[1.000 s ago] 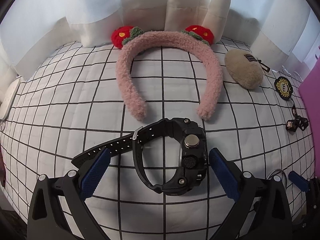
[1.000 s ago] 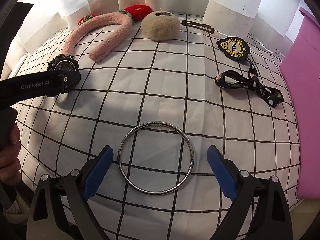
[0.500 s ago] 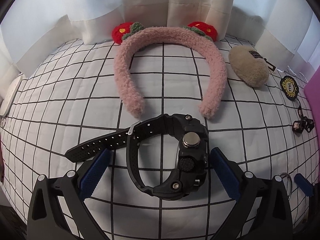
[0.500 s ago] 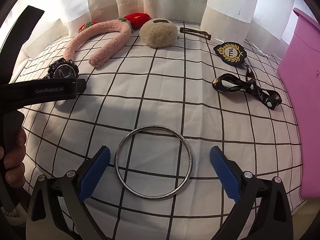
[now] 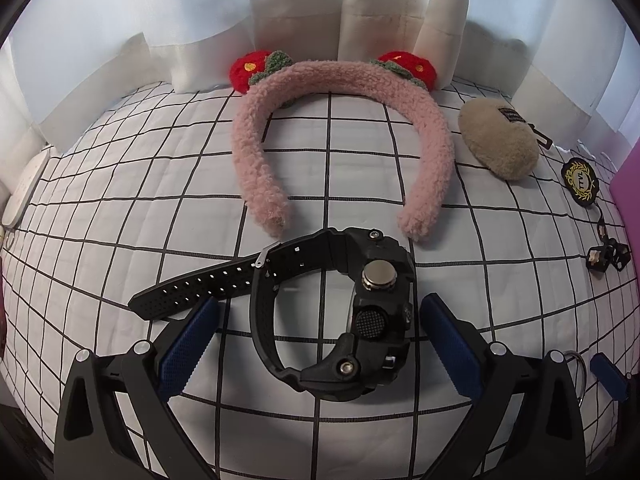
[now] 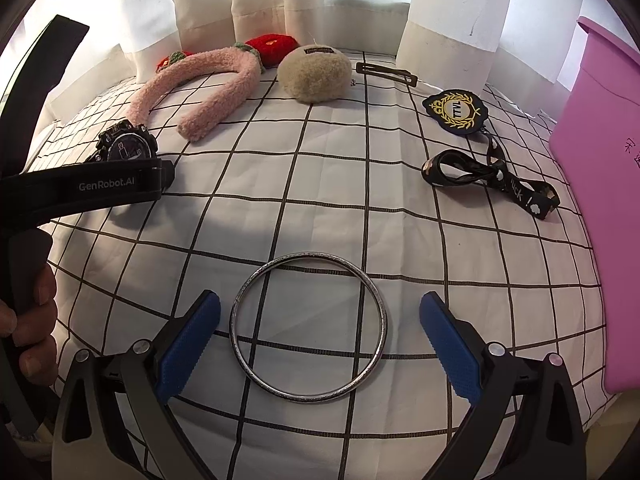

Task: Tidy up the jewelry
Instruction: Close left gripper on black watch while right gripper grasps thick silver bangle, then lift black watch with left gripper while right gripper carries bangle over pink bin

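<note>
Left gripper (image 5: 320,328) spread wide around a black watch (image 5: 340,316); right gripper (image 6: 320,328) spread wide around a silver bangle (image 6: 309,327), neither touching.

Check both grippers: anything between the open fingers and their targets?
Nothing visible. The black digital wristwatch lies between the open left gripper fingers; the thin silver metal bangle lies between the open right gripper fingers. Both rest on the white grid-patterned cloth.

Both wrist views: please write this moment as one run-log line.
left tool: open, around black watch | right tool: open, around silver bangle | nothing lifted
</note>
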The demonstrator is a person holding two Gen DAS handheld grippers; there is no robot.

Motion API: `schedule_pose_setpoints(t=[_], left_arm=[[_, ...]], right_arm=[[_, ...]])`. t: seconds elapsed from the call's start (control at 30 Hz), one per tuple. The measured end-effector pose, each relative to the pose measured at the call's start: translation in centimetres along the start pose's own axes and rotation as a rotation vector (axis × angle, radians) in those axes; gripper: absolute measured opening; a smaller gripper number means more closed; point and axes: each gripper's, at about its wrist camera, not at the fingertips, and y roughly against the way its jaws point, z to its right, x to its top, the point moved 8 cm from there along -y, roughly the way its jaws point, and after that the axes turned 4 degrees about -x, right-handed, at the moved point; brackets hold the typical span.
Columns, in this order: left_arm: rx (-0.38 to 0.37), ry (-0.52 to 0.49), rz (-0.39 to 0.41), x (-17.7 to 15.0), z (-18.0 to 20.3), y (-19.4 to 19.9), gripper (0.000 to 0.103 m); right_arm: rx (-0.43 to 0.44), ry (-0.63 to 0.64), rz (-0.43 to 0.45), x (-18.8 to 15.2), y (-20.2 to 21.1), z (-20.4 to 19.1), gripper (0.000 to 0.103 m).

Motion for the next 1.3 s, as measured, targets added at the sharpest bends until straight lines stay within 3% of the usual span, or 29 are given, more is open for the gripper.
schedule_pose_setpoints(t=[0.27,0.4,0.47,0.53,0.63,0.97,1.3], left_arm=[[-0.015,-0.018,-0.018,0.1,0.1,0.1,0.094],[-0.025,-0.045,-0.002,0.0,0.6,0.6,0.084],[-0.031,-0.056,0.002,0.0,0.9,0.8,0.079],[-0.039,-0.064,0.004,0.0,1.1,1.0,0.075],[-0.048,-0.061,0.011,0.0,1.2,1.3,0.061],[-0.072,-0.052,-0.013,-1.0,0.5,2.1,0.057],[-0.084,-0.037,-0.018,-1.7,-0.3,4.1,0.057]], right_arm=[[0.018,0.015,-0.023,-0.2,0.2,-0.3,0.093],[0.027,0.034,-0.011,-0.2,0.6,-0.7,0.086],[0.036,0.058,0.0,-0.2,1.1,-1.2,0.072],[0.034,0.062,-0.001,-0.2,1.1,-1.4,0.072],[0.042,0.063,-0.008,-0.1,1.1,-1.4,0.072],[0.07,0.051,-0.031,-0.2,1.5,-1.4,0.071],[0.085,0.031,0.007,1.1,3.1,-1.0,0.071]])
